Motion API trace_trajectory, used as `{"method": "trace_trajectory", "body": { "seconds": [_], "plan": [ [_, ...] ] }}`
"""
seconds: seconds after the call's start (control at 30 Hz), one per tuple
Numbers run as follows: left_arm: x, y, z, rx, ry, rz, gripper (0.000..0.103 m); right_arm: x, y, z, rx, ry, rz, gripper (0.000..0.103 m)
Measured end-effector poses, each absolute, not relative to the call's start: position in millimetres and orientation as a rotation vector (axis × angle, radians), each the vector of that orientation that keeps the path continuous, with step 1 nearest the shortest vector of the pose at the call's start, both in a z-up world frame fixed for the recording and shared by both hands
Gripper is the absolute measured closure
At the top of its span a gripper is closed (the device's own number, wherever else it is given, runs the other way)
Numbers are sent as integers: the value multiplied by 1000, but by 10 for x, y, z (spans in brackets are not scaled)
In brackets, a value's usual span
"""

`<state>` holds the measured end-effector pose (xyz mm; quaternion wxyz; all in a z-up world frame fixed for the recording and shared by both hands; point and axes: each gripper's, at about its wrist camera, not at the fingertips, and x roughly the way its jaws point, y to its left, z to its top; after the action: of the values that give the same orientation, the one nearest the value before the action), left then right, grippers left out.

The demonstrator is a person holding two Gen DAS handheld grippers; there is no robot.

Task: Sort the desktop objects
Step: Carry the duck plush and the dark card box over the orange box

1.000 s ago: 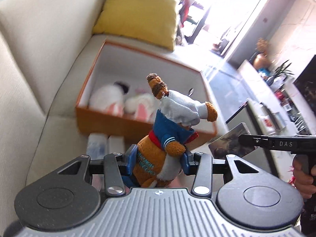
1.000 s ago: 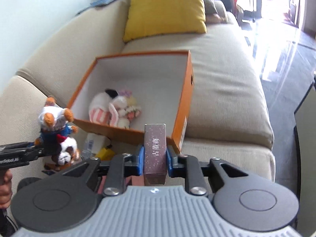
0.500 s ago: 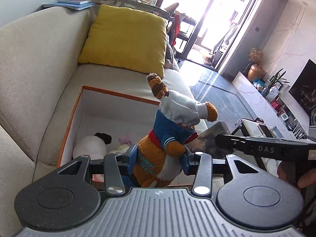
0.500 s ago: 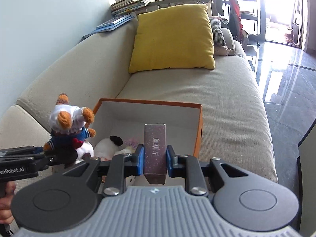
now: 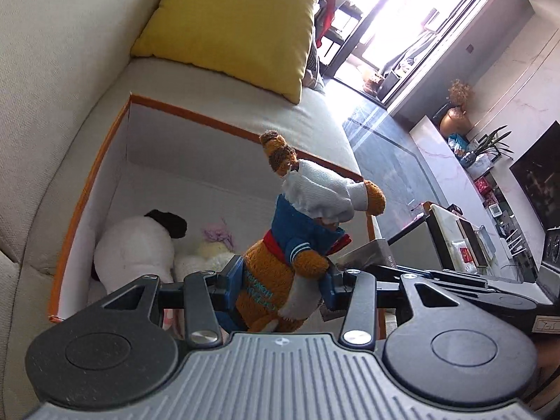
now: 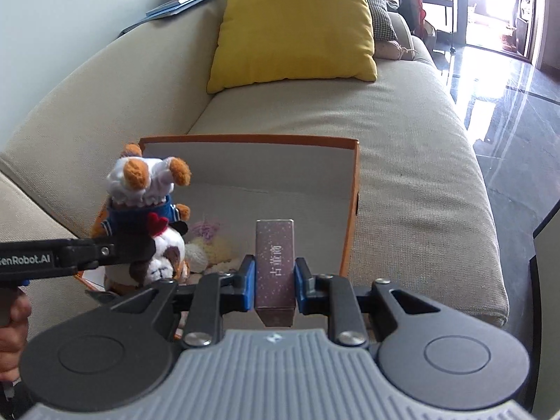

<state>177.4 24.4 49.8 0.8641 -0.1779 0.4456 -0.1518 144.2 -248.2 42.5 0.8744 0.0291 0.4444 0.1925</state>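
Plush toy [image 5: 297, 245] stands upright, head up, pinched at the body by the left gripper [image 5: 280, 281] above the orange box [image 6: 351, 210] on the sofa [image 6: 413, 161]. Right gripper [image 6: 274, 280] clamps a small carton [image 6: 274, 262], long axis pointing away. Two soft toys [image 5: 140, 248] sit in the box's near-left corner; the rest of its floor is bare.

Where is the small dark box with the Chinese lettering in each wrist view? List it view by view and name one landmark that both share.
Left wrist view: the dark box shows only partly at right of centre, behind the bear toy.
Right wrist view: it stands at lower centre, clamped in the right gripper.
Shared landmark: the yellow cushion on the sofa.
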Motion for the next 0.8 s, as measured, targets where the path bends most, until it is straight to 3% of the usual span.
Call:
{"method": "trace_trajectory", "body": {
  "seconds": [0.53, 0.8],
  "plan": [
    [2061, -161, 33, -312, 1101, -345, 53, 1455, -2510, 233, 40, 977, 355, 79],
    [2174, -36, -136, -565, 1203, -386, 53, 1435, -2602, 339, 57, 939, 330, 79]
  ]
}}
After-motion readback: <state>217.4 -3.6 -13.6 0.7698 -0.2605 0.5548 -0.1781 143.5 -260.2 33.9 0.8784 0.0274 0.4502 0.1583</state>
